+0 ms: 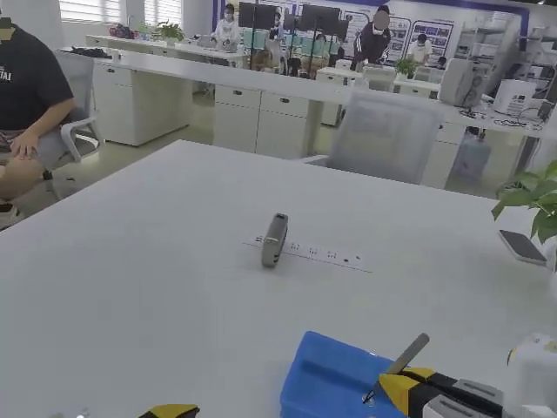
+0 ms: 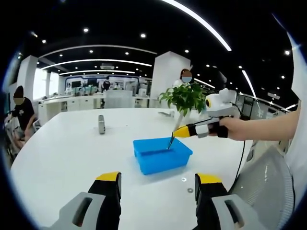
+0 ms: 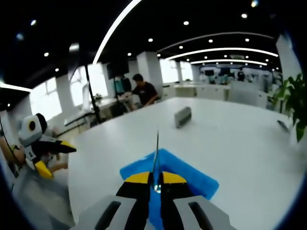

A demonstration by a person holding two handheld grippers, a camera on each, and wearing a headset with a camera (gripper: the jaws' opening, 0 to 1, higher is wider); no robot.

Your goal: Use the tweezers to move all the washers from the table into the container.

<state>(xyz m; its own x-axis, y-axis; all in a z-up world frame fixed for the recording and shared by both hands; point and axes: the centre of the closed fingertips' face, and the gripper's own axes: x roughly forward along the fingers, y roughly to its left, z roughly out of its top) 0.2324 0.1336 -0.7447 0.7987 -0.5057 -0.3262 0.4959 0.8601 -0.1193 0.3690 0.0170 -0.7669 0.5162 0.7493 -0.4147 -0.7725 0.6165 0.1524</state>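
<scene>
Clamping tweezers (image 3: 157, 153) between pinched-together fingers of right gripper (image 3: 156, 180), tips over blue container (image 2: 165, 163) likely for drop-off, with left gripper (image 2: 158, 184) hovering wide open, empty, above tabletop (image 2: 67, 153) near two washers (image 2: 184, 179) just beside container.

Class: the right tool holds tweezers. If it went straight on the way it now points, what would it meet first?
Probably the blue container: the right tool is shut on the tweezers, whose tip angles down into it. How near the tip is to the floor is unclear.
</scene>
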